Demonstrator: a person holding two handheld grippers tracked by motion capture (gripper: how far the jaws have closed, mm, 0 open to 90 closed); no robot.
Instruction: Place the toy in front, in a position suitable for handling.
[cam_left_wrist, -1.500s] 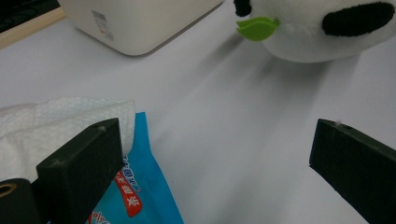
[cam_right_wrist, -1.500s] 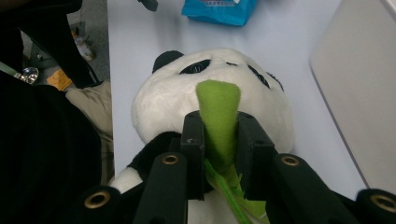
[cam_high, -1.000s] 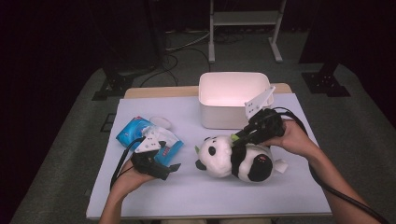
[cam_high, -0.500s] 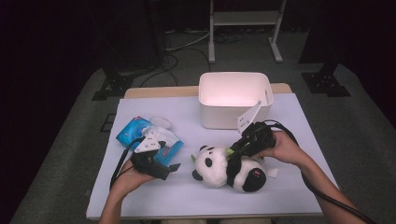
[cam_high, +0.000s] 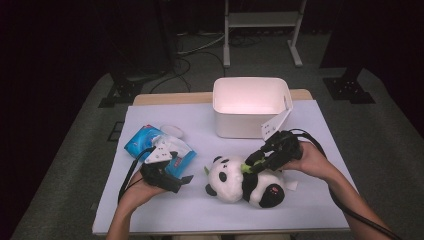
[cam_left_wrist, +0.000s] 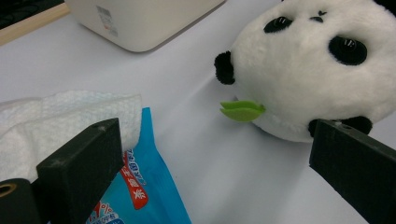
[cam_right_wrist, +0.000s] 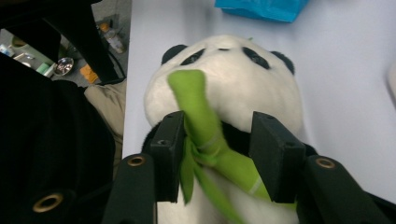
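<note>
The right tool (cam_high: 252, 165) sits low over the plush panda (cam_high: 235, 181), which lies on its back at the near middle of the counter (cam_high: 310, 200), in front of the white bin (cam_high: 250, 107). Its jaws have just been opening and now stand apart with the green bamboo sprig (cam_right_wrist: 205, 135) between them; the sprig seems to brush one pad, though the angle makes that hard to judge. A clean release wants the tool lifted straight up so the sprig does not snag. The left tool (cam_high: 167, 177) rests open at the near left, by the blue wipes pack (cam_high: 145, 145), holding nothing.
</note>
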